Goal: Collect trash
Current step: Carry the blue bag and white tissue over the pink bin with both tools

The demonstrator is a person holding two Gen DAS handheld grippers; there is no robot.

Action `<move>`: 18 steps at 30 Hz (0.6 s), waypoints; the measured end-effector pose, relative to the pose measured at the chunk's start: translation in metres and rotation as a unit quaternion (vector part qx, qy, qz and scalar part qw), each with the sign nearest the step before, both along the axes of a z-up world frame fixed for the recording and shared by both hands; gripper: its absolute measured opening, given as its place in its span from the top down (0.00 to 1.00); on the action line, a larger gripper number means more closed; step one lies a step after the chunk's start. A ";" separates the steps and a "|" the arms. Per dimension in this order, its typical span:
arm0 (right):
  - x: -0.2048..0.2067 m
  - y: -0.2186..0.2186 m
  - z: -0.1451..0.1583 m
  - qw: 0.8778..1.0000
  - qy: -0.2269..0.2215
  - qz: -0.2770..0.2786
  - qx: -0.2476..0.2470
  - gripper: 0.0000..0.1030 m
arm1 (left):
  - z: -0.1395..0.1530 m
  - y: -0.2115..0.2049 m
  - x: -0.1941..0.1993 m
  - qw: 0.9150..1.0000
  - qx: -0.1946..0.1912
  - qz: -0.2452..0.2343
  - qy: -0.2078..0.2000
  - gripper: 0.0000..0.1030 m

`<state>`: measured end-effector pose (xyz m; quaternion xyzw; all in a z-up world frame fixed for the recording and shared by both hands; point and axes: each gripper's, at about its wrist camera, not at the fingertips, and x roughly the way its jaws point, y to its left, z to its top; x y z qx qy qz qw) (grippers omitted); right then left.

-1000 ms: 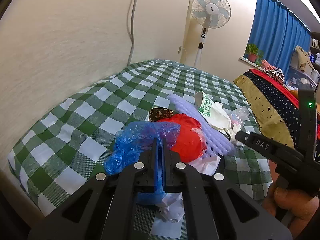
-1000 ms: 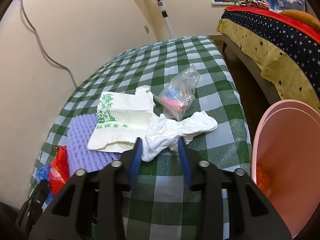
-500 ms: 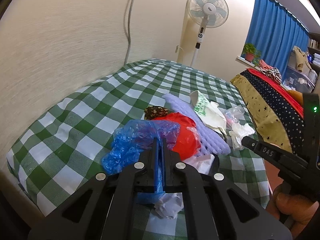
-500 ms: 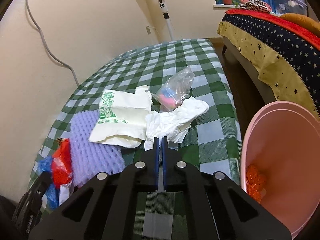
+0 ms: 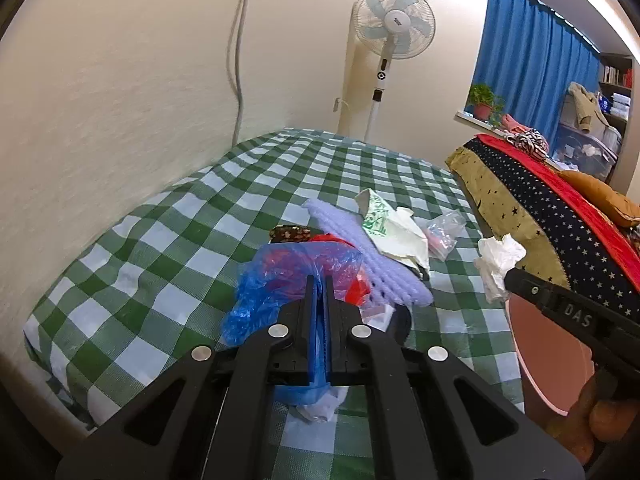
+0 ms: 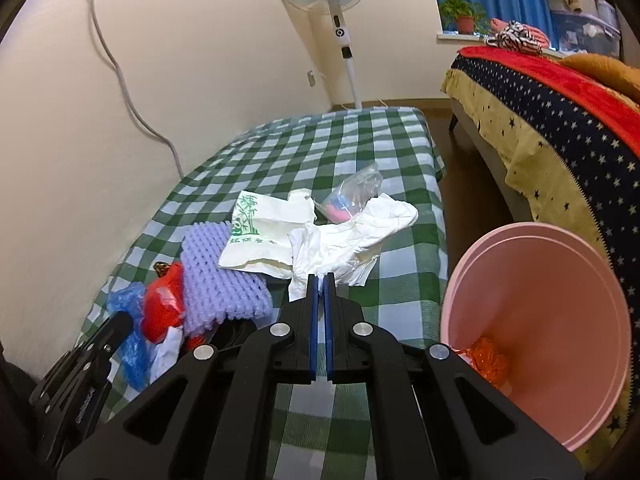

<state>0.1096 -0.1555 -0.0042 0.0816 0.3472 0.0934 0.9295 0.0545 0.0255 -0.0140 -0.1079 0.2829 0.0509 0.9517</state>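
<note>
Lifted since a second ago: the white tissue (image 6: 352,240), pinched and raised off the checked cloth (image 6: 328,148) by the right gripper (image 6: 319,280), whose jaws stood apart around it then. Seen from the left wrist camera hanging in the air at that gripper's tip, above the near edge of the bed, short of the pink bin (image 6: 536,320).

Largest first. Kept low beside the bed, the bin, mouth tilted toward the camera, with orange scrap (image 6: 486,360) already at its bottom. Judged best to carry the tissue fully over the rim before letting go, since a loose tail could catch the edge and drop to the floor.

Held shut on the blue bag (image 5: 288,276), the left gripper (image 5: 318,280), with the red bag (image 5: 352,284) just behind. Better kept steady there until the right side was done.

Pressed fully together on a thin corner of tissue, the right jaws. Probably a weak hold, so a slow, level swing seemed wise.
</note>
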 end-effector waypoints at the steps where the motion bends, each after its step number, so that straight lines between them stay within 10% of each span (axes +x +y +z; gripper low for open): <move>1: -0.002 -0.001 0.002 1.000 -0.002 0.000 -0.002 0.97 | 0.002 -0.001 -0.002 1.000 0.001 -0.004 -0.001 0.98; 18: -0.047 -0.030 0.051 0.999 -0.024 -0.008 -0.024 0.97 | 0.026 -0.028 -0.017 0.998 0.004 -0.049 -0.027 0.98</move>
